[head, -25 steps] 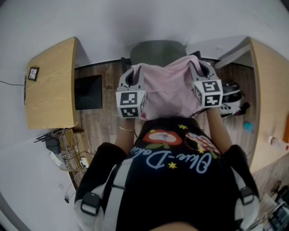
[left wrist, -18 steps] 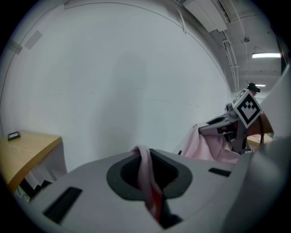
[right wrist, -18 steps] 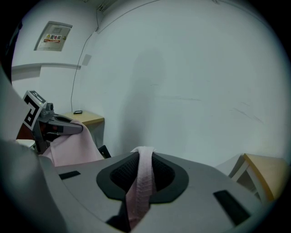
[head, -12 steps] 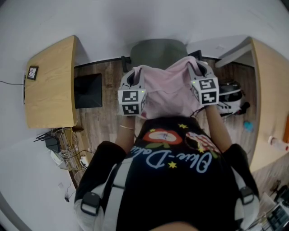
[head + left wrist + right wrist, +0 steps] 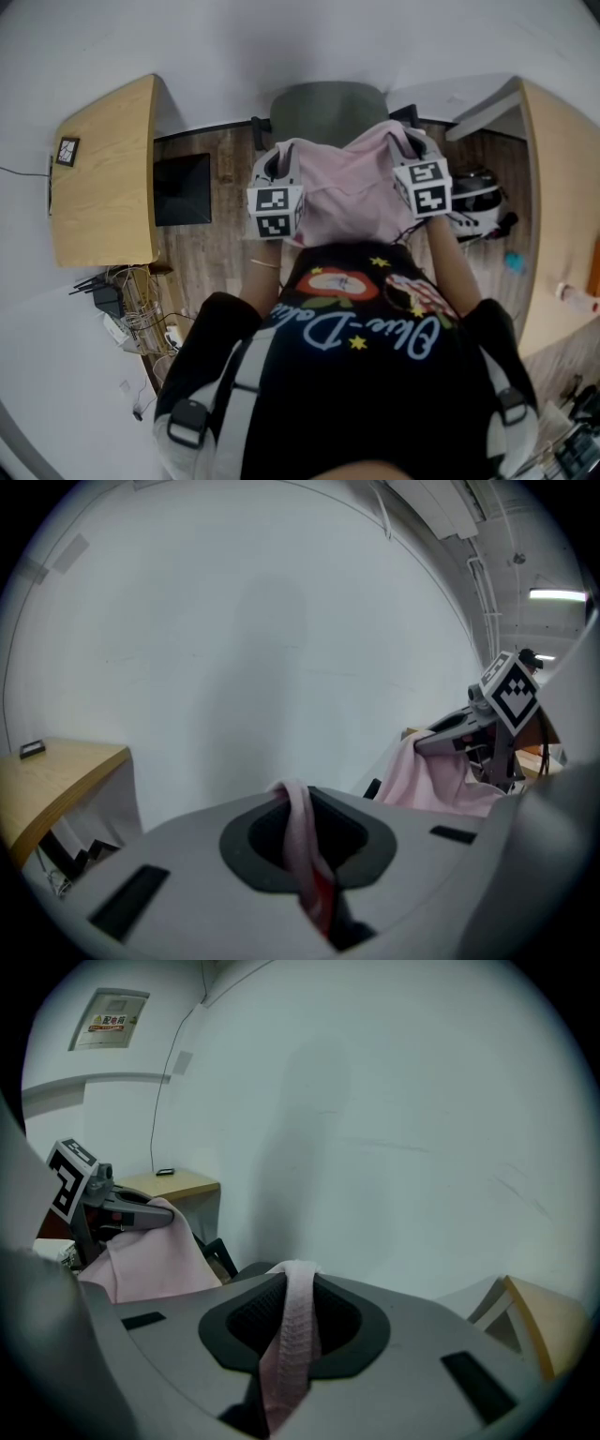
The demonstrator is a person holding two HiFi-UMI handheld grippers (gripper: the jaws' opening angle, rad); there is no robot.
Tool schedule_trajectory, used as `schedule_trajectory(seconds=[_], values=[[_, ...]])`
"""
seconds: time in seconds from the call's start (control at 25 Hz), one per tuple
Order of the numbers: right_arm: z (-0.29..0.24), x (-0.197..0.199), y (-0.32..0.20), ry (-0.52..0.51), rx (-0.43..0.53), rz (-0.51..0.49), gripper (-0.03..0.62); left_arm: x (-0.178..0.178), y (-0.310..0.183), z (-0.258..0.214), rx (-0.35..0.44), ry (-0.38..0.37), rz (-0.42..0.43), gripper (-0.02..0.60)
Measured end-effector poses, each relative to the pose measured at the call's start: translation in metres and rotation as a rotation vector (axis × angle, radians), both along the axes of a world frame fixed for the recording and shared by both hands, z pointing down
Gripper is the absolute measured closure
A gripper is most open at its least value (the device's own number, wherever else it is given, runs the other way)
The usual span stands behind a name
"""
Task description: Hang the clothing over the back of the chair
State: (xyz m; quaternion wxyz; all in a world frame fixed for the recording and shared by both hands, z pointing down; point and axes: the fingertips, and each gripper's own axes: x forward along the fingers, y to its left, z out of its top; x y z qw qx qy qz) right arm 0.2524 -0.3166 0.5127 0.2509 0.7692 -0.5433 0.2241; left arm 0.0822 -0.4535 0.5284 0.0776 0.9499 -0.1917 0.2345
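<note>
Pink fabric fills the middle of the head view: the clothing [image 5: 352, 192] is stretched between the two grippers, in front of the person's chest and on the near side of the grey chair [image 5: 326, 108]. The left gripper [image 5: 284, 148] holds one upper corner and the right gripper [image 5: 410, 138] holds the other. Between them the cloth sags a little, and it hangs down toward the person. In the left gripper view the jaws are pressed together on a thin fold of the pink cloth. In the right gripper view the jaws are clamped on a thicker, knitted edge of it. The chair back stands just beyond the cloth; if they touch, I cannot tell. A wooden worktop [image 5: 103, 178] is at the left and a second worktop [image 5: 562, 206] at the right, both apart from the chair.
</note>
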Motion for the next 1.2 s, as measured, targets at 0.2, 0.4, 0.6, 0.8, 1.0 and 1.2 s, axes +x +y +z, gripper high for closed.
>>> schedule_trajectory(seconds=[0.2, 0.4, 0.6, 0.8, 1.0, 1.2], values=[[0.002, -0.002, 0.003, 0.004, -0.034, -0.006, 0.546, -0.002, 0.001, 0.002, -0.003, -0.009, 0.007, 0.566], [0.003, -0.006, 0.009, 0.007, -0.036, -0.005, 0.539, -0.004, 0.009, 0.005, -0.012, -0.04, 0.035, 0.566], [0.0, -0.01, 0.011, 0.007, -0.038, -0.005, 0.523, -0.008, 0.009, 0.001, 0.01, -0.051, 0.026, 0.566], [0.0, -0.014, 0.015, 0.006, -0.035, -0.002, 0.511, -0.016, 0.012, 0.002, -0.01, -0.06, 0.017, 0.566], [0.001, -0.015, 0.02, 0.002, -0.036, 0.006, 0.505, -0.019, 0.016, 0.005, -0.014, -0.082, 0.014, 0.549], [0.001, -0.019, 0.023, -0.003, -0.034, 0.008, 0.502, -0.024, 0.02, 0.007, -0.024, -0.094, 0.013, 0.526]])
